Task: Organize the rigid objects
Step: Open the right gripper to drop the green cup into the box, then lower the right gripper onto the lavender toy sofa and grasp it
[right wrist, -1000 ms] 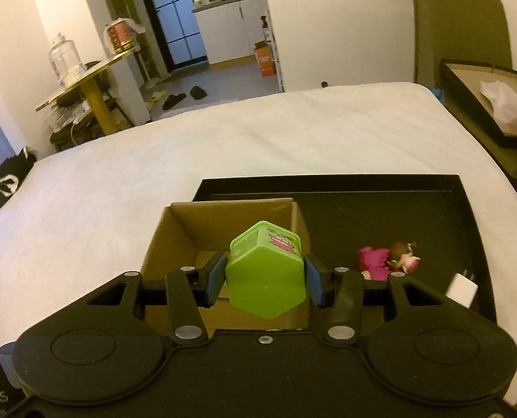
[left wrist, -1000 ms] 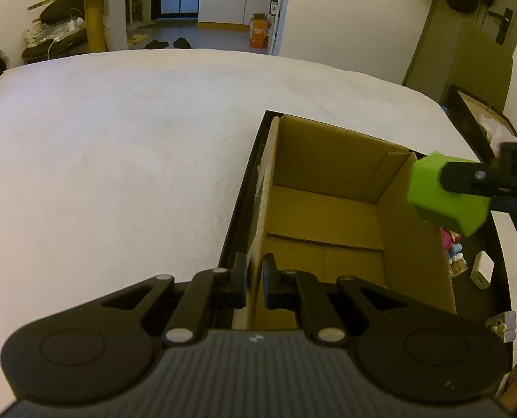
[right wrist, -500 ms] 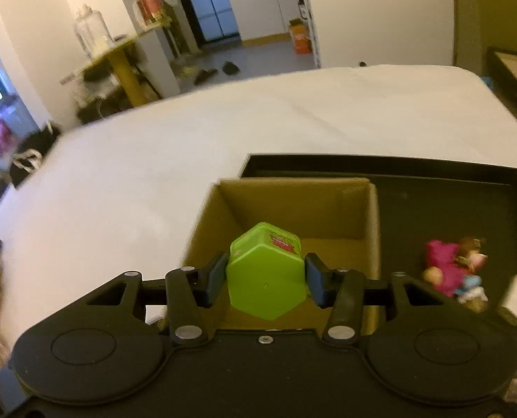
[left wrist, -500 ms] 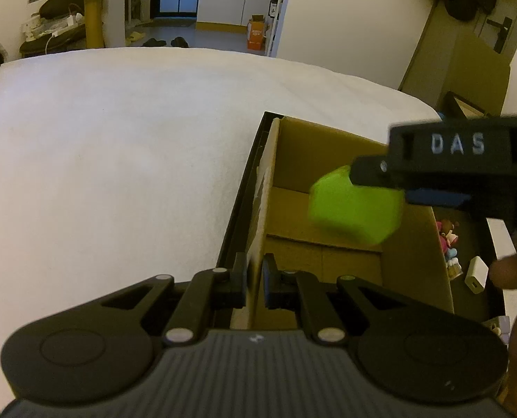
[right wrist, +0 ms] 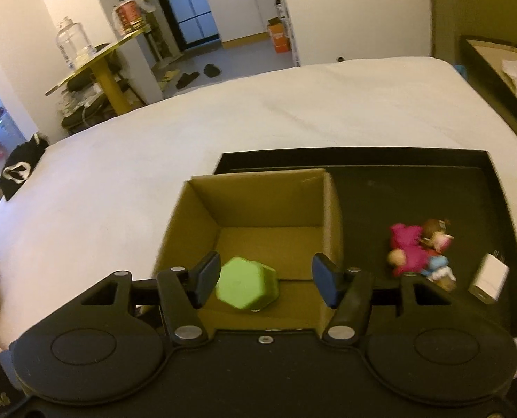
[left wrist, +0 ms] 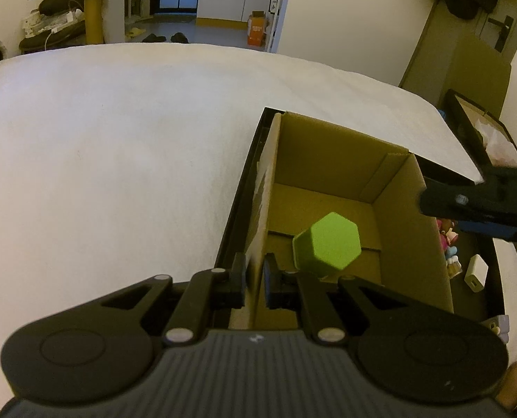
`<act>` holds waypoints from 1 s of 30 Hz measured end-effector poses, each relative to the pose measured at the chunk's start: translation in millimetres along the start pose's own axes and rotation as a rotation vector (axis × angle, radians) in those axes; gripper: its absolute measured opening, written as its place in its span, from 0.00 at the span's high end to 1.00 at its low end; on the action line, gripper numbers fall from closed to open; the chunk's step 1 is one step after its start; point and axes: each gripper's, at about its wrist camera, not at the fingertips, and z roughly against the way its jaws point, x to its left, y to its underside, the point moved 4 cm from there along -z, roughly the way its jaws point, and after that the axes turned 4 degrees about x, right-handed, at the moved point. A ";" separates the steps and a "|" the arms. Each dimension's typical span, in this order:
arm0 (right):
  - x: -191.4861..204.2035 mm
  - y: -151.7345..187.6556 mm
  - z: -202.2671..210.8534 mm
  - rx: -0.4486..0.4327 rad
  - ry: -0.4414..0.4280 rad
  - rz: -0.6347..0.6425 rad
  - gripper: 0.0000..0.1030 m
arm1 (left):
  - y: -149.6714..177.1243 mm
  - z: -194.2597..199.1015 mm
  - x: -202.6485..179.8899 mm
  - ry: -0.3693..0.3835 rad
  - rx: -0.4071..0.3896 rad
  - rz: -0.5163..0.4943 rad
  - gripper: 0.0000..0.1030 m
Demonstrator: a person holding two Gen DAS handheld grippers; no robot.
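Left gripper (left wrist: 255, 280): jaws narrow, pinching the near wall of the cardboard box (left wrist: 432, 244); judged to be steadying it. Right gripper (right wrist: 266, 275): jaws wide, nothing held. Green hexagonal container (right wrist: 247, 287) lies on its side on the box floor, just ahead of and between the right fingers, touching neither. Step judged: drop-off of this item finished. Next calls for lifting clear and moving to the doll figures (right wrist: 420, 247) and white charger (right wrist: 488, 278), ahead-right on the black tray (right wrist: 415, 160). Container's label not visible; items at the tray's near-right corner cut off.
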 end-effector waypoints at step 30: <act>-140.8 81.9 24.4 0.045 0.385 -0.217 0.33 | 2.9 19.4 -15.0 -0.142 0.001 -0.064 0.52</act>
